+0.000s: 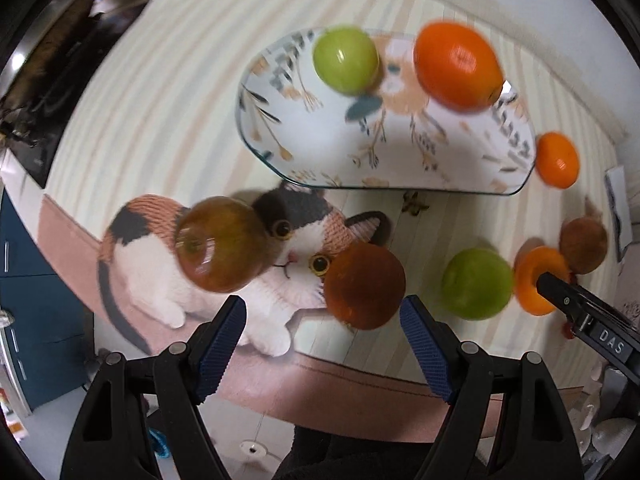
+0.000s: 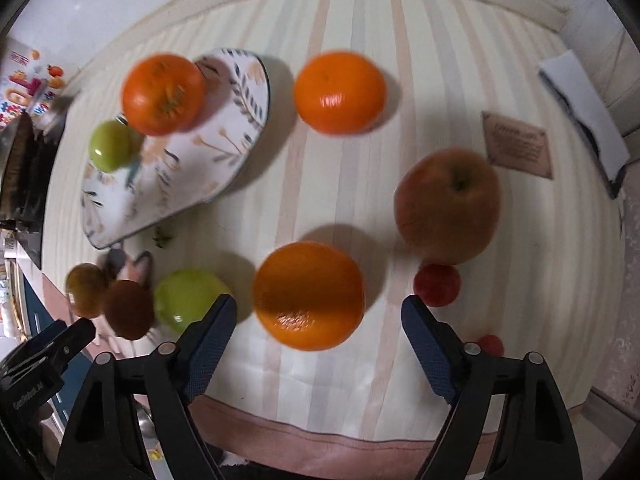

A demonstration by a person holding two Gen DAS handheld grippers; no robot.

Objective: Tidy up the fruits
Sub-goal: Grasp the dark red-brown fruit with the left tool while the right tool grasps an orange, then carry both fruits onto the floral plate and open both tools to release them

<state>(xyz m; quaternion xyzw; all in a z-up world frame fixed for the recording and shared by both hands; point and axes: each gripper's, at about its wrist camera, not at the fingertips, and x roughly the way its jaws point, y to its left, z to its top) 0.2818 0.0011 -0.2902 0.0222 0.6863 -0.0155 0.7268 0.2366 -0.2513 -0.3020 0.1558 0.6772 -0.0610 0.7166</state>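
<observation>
On striped cloth: big round orange (image 2: 310,296) sits between right gripper (image 2: 320,316) blue pads, jaws wide apart, nothing held.

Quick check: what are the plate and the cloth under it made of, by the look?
Plate: looks like glazed ceramic, white with a painted floral pattern and a dark, thin rim; motion blur leaves melamine possible. Tablecloth: looks like soft woven or printed fabric, matte, pale stripes.
</observation>
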